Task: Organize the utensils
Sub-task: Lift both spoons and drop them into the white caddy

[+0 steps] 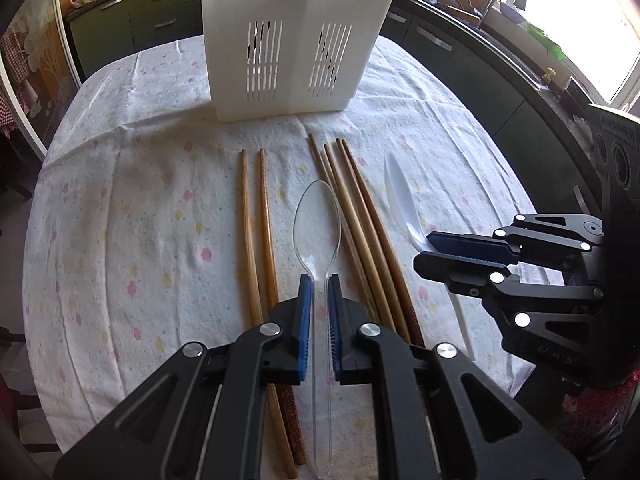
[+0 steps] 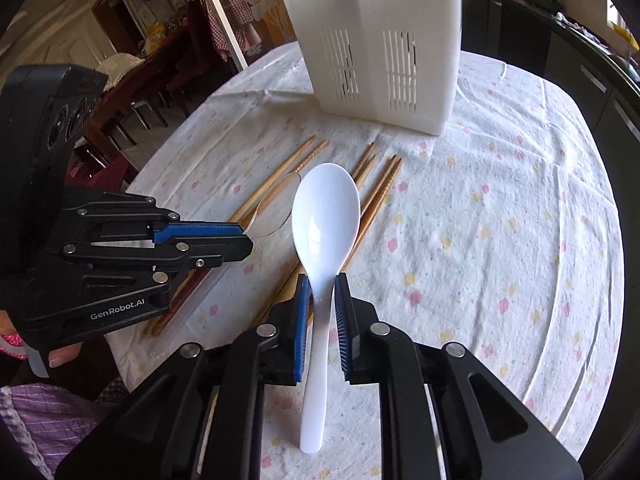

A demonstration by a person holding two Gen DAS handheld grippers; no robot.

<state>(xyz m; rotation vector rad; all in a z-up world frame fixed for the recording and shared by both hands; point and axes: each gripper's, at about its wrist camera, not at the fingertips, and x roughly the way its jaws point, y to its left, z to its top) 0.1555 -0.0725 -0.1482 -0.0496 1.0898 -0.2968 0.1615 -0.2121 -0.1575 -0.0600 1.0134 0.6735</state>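
Note:
My left gripper (image 1: pixel 319 280) is shut on the neck of a clear plastic spoon (image 1: pixel 317 216), bowl pointing forward over the table. My right gripper (image 2: pixel 322 280) is shut on the neck of a white plastic spoon (image 2: pixel 326 216). In the left wrist view the right gripper (image 1: pixel 426 248) is at the right, with the white spoon (image 1: pixel 400 196) in it. In the right wrist view the left gripper (image 2: pixel 244 236) is at the left, holding the clear spoon (image 2: pixel 276 208). Several wooden chopsticks (image 1: pixel 360 216) lie in pairs on the cloth (image 2: pixel 372 184). A white slotted utensil holder (image 1: pixel 296 36) stands behind them (image 2: pixel 384 48).
The round table wears a white flowered cloth (image 1: pixel 140 220). Dark kitchen cabinets (image 1: pixel 460 52) and a sink counter run behind and to the right. Dining chairs and a dark table (image 2: pixel 132 92) stand beyond the table's left edge.

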